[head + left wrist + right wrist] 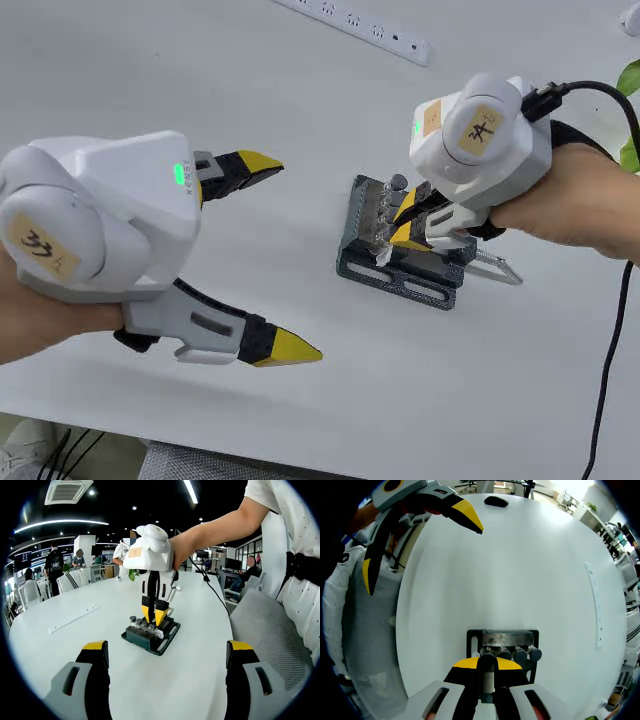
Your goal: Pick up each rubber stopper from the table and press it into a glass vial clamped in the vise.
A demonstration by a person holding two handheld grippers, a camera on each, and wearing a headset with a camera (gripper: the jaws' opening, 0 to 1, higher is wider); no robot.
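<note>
We find the rubber stopper (487,659) right between the yellow tips of the right gripper (487,666). It stands at one end of a row, with the other stoppers (520,655) just beside those tips. The row stands in the vise (502,636), which lies directly ahead of this gripper's jaws. The jaws are drawn almost together, leaving only the stopper's width between them, and they pinch it from both sides. We cannot tell how deep it sits in its vial.

In the head view the right gripper (402,230) points down onto the vise (400,270), with its tips among the glass vials (378,218) clamped there.

The left gripper (280,255) is held well apart from the vise. Its jaws are spread wide, with nothing between them and touching nothing. In its own view the left gripper (167,647) frames the vise (150,635), which lies ahead of it and midway between its two jaws, with the right gripper upright on top. In the right gripper view the left gripper (420,550) shows beyond the vise, gaping open.

Both hover over the white table (300,90). A power strip (360,25) lies past the right gripper, and a black cable (610,370) trails from it.
</note>
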